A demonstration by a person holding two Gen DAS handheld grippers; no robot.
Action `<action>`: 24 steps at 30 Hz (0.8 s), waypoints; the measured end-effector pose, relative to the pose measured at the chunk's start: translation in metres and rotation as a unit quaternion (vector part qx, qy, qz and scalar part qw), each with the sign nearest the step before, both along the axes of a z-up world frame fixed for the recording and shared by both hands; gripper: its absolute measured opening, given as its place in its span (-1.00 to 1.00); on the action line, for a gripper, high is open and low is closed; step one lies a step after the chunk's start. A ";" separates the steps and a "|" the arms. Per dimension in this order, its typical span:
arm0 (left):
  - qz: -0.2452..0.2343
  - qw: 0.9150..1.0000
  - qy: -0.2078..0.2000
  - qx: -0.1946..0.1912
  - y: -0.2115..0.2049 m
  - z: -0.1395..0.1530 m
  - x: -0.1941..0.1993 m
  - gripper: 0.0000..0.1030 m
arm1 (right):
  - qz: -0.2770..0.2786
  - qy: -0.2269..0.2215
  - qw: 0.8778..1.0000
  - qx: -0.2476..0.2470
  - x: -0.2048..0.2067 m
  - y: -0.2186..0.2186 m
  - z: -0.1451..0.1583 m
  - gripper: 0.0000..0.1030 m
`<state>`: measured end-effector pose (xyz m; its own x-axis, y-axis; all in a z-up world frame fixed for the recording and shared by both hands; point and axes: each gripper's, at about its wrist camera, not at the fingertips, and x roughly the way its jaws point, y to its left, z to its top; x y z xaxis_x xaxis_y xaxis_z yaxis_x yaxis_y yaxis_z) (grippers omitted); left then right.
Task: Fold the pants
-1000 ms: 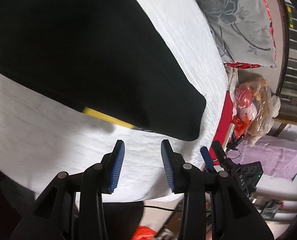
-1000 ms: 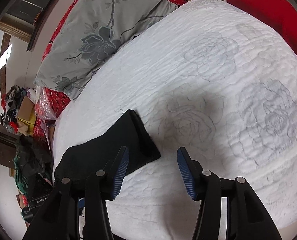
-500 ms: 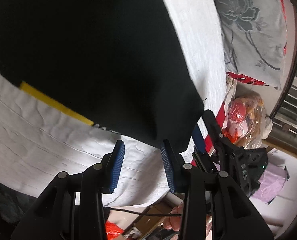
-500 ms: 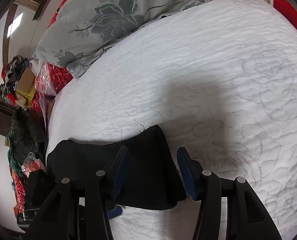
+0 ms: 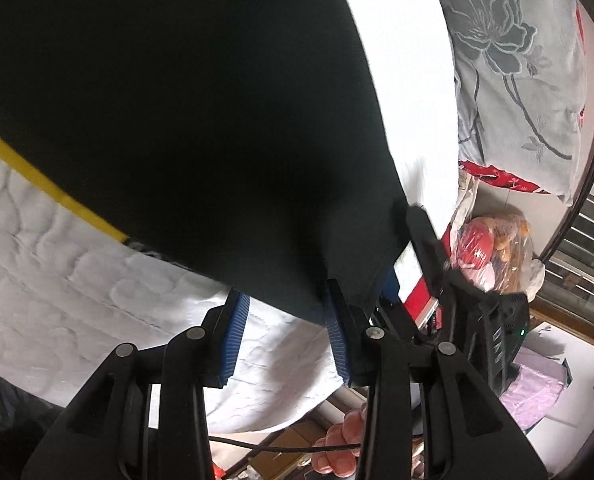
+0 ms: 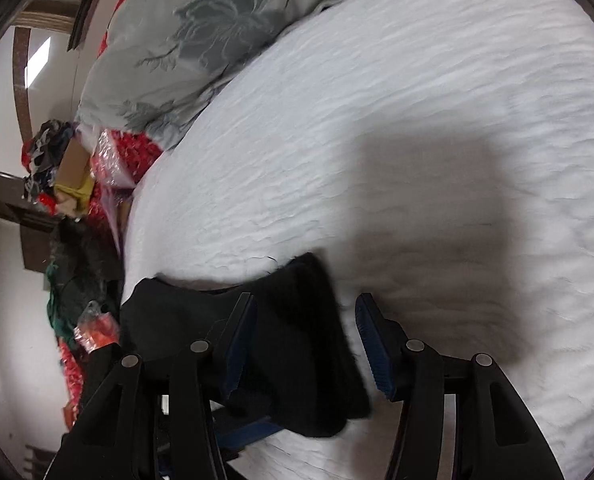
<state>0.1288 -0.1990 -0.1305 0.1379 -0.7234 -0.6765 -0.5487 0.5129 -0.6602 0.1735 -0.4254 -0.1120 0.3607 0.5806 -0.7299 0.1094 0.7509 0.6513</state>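
Left wrist view. Item: black pants [image 5: 185, 120], spread flat on a white quilted bedspread [image 5: 77, 288], filling the field ahead of and above the left tongs [image 5: 285, 336]. A yellow stripe [image 5: 41, 184] runs along the pants' edge, off to the left. Left tongs: spread, nothing pinched. The hem corner lies at the tip of the right-hand pad [image 5: 337, 332]; the left-hand pad sits over bare bedspread. Just beyond on the right, a second black tool, presumably the right tongs, reaches the same hem. Floral pillow [image 5: 509, 60] far right; a hand shows below.

Right wrist view. Item: the pants' hem end [image 6: 297, 340], lying between the pads of the right tongs [image 6: 305, 348] and trailing off to the left. Right tongs: spread, pads either side of the cloth, seemingly not pressing. Bedspread clear ahead and to the right; pillow at upper left.

Step in hand, as judged: taking hold of the hem with both tongs for the first fold. Handling notes: slide each lower pad under all layers before closing, bite well in from the edge, take matching corners, keep the bedspread out of the grip.
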 end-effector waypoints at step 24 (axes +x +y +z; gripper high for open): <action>0.009 0.998 -0.057 -0.034 -0.035 -0.001 0.013 -0.31 | 0.029 0.041 0.992 0.113 0.027 -0.010 -0.022 0.08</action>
